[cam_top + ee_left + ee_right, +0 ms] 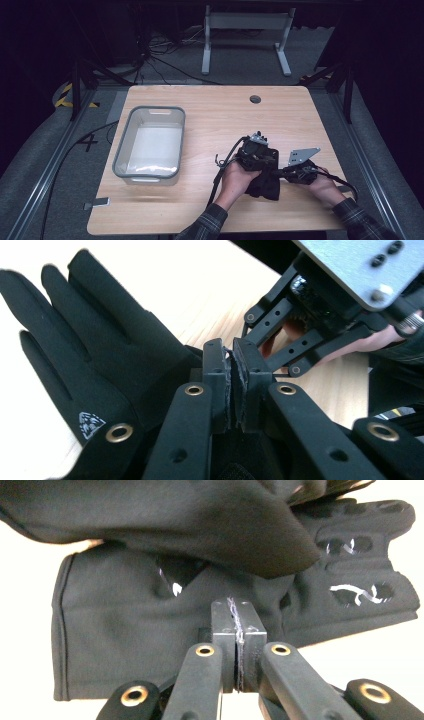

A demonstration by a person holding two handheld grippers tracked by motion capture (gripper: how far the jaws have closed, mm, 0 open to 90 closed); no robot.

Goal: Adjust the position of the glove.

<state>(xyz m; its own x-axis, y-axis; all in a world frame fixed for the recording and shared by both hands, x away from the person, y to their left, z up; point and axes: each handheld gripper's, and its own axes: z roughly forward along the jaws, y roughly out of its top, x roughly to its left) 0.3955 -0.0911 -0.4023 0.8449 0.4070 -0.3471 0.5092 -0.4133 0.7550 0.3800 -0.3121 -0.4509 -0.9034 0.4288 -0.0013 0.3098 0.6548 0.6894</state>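
Black jaws of the right gripper (237, 630) rise closest to the lens in the right gripper view, pressed flat together with only a frayed thread line between them; whether any cloth sits in that seam I cannot tell, though a black glove (165, 630) lies directly behind the tips, with a second glove (150, 520) draped over it. In the left gripper view, the left gripper (232, 375) has its jaws nearly closed, a narrow slot between the pads, and whether fabric is caught there is unclear; a black glove (100, 355) with a small white logo spreads its fingers flat on the desk beside them.

From above, both gloves (264, 177) sit near the desk's front edge, right of centre, between the two hands, well apart from the grey plastic bin (122, 150) toward the left edge.

Risks, as I judge them: a thin pinch on slack knit could slip free on lifting, one tool may drag both gloves together, and the two tools, working nearly touching, may knock each other.
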